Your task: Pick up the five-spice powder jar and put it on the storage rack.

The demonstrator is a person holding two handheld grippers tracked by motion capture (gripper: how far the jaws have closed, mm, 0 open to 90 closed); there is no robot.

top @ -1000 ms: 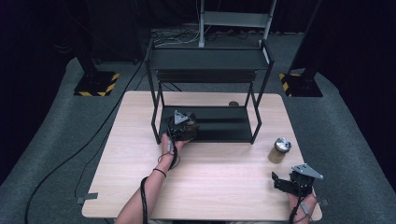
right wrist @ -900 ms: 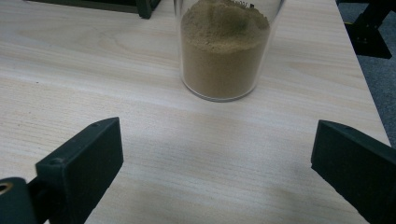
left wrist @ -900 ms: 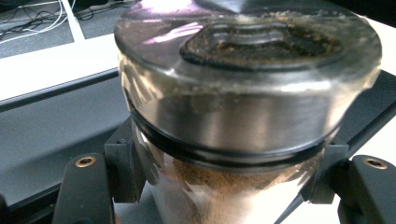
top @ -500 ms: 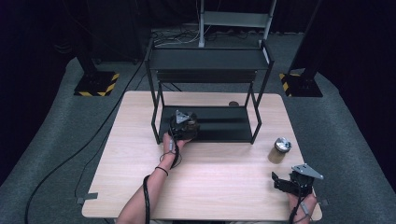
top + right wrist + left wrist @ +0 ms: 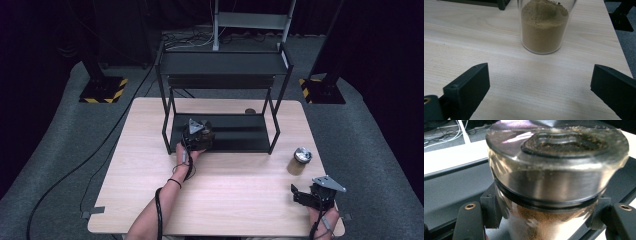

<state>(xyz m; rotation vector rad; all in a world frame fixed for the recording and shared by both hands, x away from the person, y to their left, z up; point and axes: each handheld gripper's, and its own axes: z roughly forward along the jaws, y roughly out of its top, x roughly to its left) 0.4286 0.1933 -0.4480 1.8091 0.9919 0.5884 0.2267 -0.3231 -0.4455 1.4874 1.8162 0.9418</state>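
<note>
My left gripper (image 5: pixel 199 136) is shut on a glass jar (image 5: pixel 554 185) of brown powder with a shiny metal lid, its pads pressing on the glass just below the lid. It holds the jar over the front left part of the black rack's lower shelf (image 5: pixel 240 139). Whether the jar rests on the shelf I cannot tell. A second jar (image 5: pixel 299 161) of lighter tan powder (image 5: pixel 544 27) stands on the table at the right. My right gripper (image 5: pixel 298 195) sits near the table's front right corner, open (image 5: pixel 539 85), a short way in front of that jar and apart from it.
The black two-level metal rack (image 5: pixel 220 65) stands at the back middle of the wooden table (image 5: pixel 225 200). A small brown round object (image 5: pixel 250 111) lies on the table behind the rack. Cables and black stands with striped bases (image 5: pixel 102 91) are on the floor beyond.
</note>
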